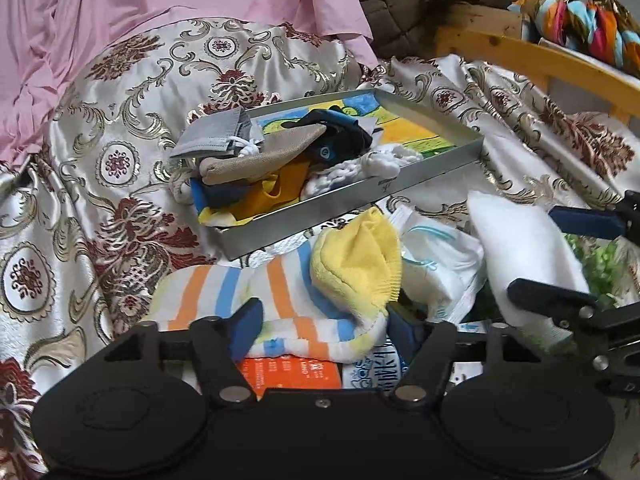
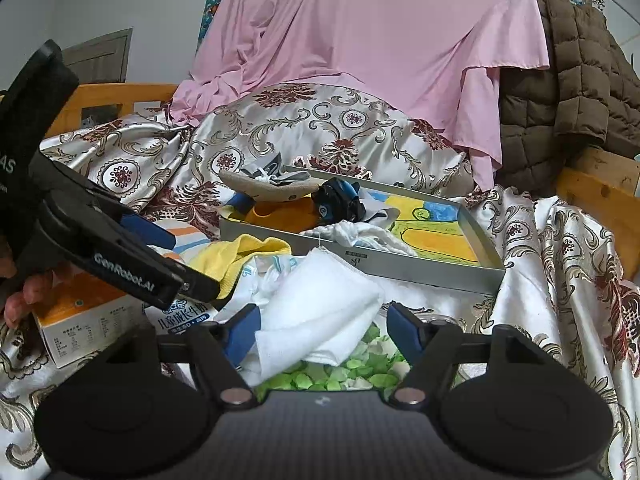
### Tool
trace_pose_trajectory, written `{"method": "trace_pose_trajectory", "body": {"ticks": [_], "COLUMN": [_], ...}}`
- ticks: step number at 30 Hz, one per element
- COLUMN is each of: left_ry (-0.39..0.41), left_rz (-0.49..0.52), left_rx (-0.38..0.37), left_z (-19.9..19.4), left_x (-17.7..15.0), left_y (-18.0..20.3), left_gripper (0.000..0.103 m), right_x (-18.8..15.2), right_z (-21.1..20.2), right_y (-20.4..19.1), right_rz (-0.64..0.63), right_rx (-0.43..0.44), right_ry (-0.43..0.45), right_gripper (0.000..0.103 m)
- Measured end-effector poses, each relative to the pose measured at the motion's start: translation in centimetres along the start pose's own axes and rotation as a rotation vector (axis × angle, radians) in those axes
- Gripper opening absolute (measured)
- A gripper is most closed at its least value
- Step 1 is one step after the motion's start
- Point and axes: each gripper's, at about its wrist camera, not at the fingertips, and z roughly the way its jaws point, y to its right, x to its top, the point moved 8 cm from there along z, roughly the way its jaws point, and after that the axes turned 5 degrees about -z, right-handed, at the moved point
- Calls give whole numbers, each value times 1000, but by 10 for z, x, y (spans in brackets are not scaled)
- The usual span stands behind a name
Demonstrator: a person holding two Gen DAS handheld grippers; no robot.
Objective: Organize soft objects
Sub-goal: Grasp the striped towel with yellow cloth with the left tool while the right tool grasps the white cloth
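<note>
Two grippers work the bed's pile side by side. Left gripper [image 1: 320,320] has its fingers half-narrowed around the striped sock [image 1: 256,300]; close squarely on the bunched cuff before lifting. Right gripper [image 2: 320,330] straddles the white cloth [image 2: 320,312], fingers fairly wide, not visibly pinching. Both pieces look limp and crumpled, just in front of the grey tray [image 2: 400,268].

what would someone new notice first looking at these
Probably the shallow grey tray in the middle of the patterned satin bedspread, heaped with small fabric items at its left end. Nearer the cameras lie a yellow cloth on a striped sock, and a white cloth between the right gripper's fingers.
</note>
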Motion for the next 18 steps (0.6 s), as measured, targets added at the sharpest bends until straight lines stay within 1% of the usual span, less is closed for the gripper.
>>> {"method": "trace_pose_trajectory", "body": {"ticks": [1,3,5,8,10,11,13,14,16,18], "left_ry": [-1,-2,-5,-8,-5,-3,2,2,12,18], "left_rz": [4,5,-5,-35,-63,-69,-68,-62,-52,-47], "left_rx": [6,8,0,-20,-31,-37,-41,-43,-31,-13], "left_z": [1,1,2,4,3,2,1,0,-2,-4], "left_x": [0,1,2,4,6,7,8,8,8,8], "left_y": [-1,-3,-4,-7,-9,-10,-8,-7,-5,-4], "left_gripper": [58,55,51,43,32,29,17,17,14,13], "right_x": [0,0,0,1,1,1,2,1,1,2], "right_z": [0,0,-1,-1,-2,-2,-1,-1,-1,-1], "right_y": [0,0,-1,0,0,0,0,0,-1,-2], "right_rz": [0,-1,0,-2,-6,-5,-1,0,0,-2], "right_rx": [0,-1,-2,-4,-9,-11,-9,-9,-7,-5], "right_ry": [0,0,0,1,2,3,2,1,-4,-10], "right_gripper": [72,70,68,68,67,66,62,59,56,54]}}
